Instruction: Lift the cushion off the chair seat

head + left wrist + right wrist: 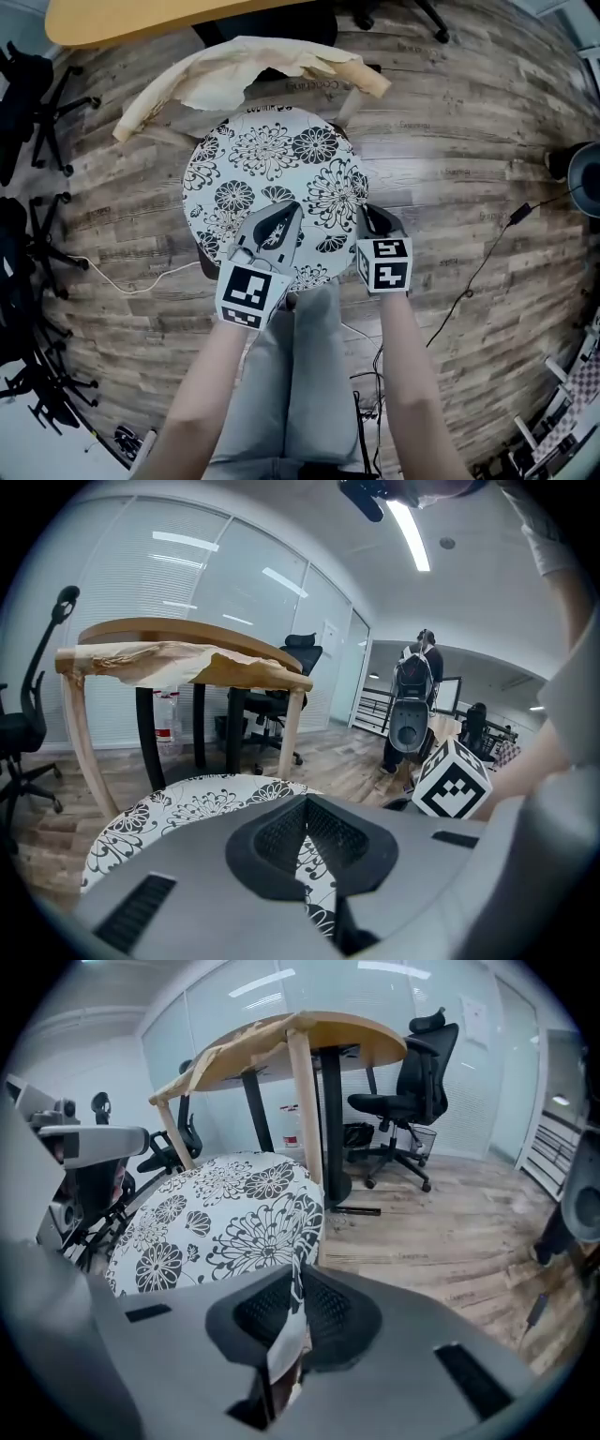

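Note:
A round cushion with black flowers on white lies on the chair seat. My left gripper sits at the cushion's near edge, and in the left gripper view its jaws are closed with the patterned fabric showing between them. My right gripper is at the cushion's near right edge. In the right gripper view a fold of the cushion's rim is pinched between the shut jaws, and the rest of the cushion spreads out ahead. The seat beneath is hidden.
The chair's wooden back, wrapped in cream paper, stands behind the cushion, with a wooden table beyond it. Black office chairs crowd the left. Cables run over the wood floor at right. My grey-trousered legs are just below the seat.

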Demonstrator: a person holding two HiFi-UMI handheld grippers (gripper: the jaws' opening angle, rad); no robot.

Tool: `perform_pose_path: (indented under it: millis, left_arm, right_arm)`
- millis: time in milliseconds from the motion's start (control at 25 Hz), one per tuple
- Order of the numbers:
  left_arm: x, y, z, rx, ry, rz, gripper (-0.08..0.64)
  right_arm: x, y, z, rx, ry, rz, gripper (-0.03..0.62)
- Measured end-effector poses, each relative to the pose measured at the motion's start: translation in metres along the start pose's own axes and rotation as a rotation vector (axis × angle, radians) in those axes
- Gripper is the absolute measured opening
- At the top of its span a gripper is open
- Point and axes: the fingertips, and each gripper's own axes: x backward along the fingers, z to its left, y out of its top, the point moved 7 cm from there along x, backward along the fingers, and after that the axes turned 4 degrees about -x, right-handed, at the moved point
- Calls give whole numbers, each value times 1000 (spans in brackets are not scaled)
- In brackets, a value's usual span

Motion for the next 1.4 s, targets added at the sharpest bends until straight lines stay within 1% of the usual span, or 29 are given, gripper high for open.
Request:
perform_pose_path:
  millis: [280, 640, 840, 1120, 1400]
  left_arm:
    - [20, 0, 9, -14, 8, -10, 5]
    - [52, 14, 16, -38, 29, -43, 5]
    - [68, 30, 8, -53, 20, -69, 5]
    - [88, 55, 10, -61, 27, -113, 5]
    - [110, 82, 3, -60, 32, -151, 5]
  right_arm:
    - [28, 16, 13, -22, -35, -78, 38]
    - [73, 38, 43, 15, -58, -174, 38]
    - [100, 53, 52, 22, -64, -218, 38]
    - [129, 79, 73, 36, -57, -262, 38]
    - [163, 91, 95, 25, -27, -295, 37]
